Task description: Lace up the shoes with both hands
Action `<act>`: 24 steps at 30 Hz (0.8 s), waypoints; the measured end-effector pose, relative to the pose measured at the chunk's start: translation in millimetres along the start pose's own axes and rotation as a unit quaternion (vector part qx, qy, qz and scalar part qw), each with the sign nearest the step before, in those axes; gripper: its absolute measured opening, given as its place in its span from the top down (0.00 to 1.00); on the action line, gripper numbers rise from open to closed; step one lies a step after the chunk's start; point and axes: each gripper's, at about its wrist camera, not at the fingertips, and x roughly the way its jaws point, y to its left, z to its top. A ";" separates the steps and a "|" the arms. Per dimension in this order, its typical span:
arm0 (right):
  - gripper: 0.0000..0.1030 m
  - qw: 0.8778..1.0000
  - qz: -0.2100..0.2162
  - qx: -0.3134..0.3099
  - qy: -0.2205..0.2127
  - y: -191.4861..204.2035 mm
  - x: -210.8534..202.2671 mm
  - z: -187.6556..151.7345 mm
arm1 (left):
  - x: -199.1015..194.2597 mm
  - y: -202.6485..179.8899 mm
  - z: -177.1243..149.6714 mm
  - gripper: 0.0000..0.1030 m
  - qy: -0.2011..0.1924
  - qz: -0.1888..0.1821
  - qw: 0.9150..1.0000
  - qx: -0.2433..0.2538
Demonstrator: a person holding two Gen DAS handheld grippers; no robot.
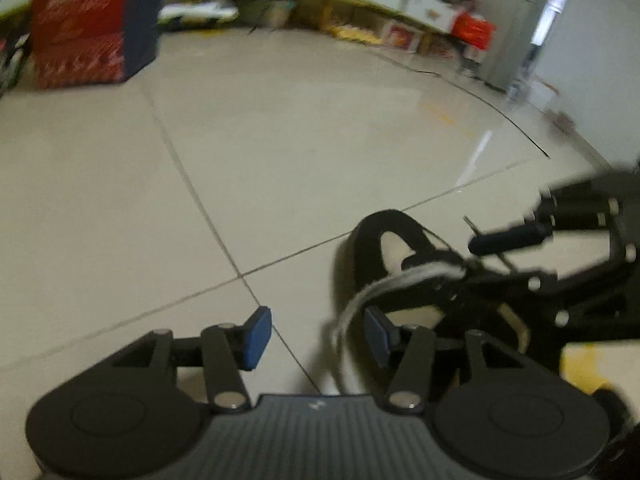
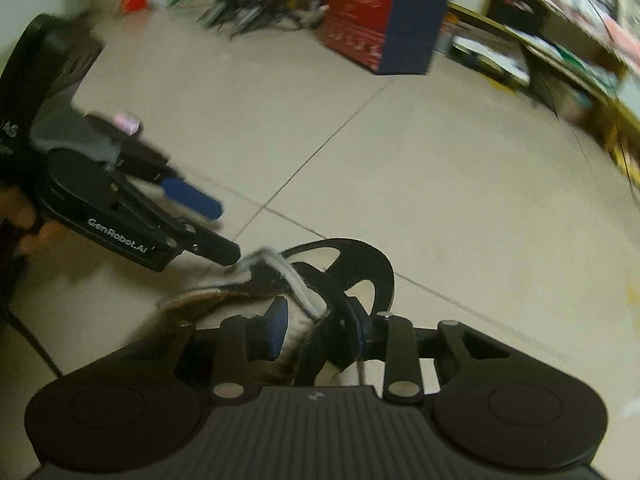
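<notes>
White lace (image 1: pixel 384 292) lies over my black shoe (image 2: pixel 352 272); both my left gripper (image 1: pixel 318 338) and right gripper (image 2: pixel 320 326) gape empty, mid-lacing; next needs a pinch on it.

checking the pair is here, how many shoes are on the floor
1. A black shoe with a pale lace lies on the tiled floor, right ahead of the right claw. Another shoe may be hidden behind the claws or outside the frame.

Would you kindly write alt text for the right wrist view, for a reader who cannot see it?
The right tool, open, reaches over a black shoe on a pale tiled floor, a white lace lying between its blue pads. The left tool, also open, comes in from the left near the lace; a red and blue box stands behind.
</notes>
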 end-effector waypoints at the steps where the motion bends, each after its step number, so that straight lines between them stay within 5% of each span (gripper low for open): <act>1: 0.68 1.000 -0.005 -0.018 0.006 2.1 2.9 -0.1 | 2.4 -0.7 -3.7 0.48 -0.011 -0.007 1.000 0.019; 3: 0.69 0.999 -0.014 -0.049 0.005 7.0 5.2 -1.5 | 6.4 -1.3 -10.9 0.37 -0.034 -0.011 0.998 0.042; 5: 0.86 0.997 -0.036 -0.072 0.003 11.3 5.1 -3.1 | 7.4 5.3 -15.0 0.22 -0.047 -0.005 0.998 0.030; 6: 0.87 0.996 -0.041 -0.080 0.003 12.9 5.2 -3.6 | 7.6 9.8 -16.6 0.15 -0.051 -0.003 0.998 0.021; 11: 0.87 0.994 -0.059 -0.097 0.005 20.3 5.5 -4.1 | 10.0 9.5 -23.6 0.12 -0.051 0.001 0.997 0.056; 14: 0.87 0.991 -0.068 -0.115 0.009 25.8 7.9 -4.3 | 11.4 6.4 -27.6 0.00 -0.050 0.005 0.995 0.087; 20: 0.86 0.991 -0.073 -0.108 0.011 26.0 9.7 -3.7 | 13.9 0.3 -35.2 0.00 -0.047 0.013 0.988 0.145; 24: 0.86 0.992 -0.072 -0.100 0.007 24.0 9.4 -4.8 | 13.8 1.4 -34.1 0.00 -0.047 0.015 0.989 0.139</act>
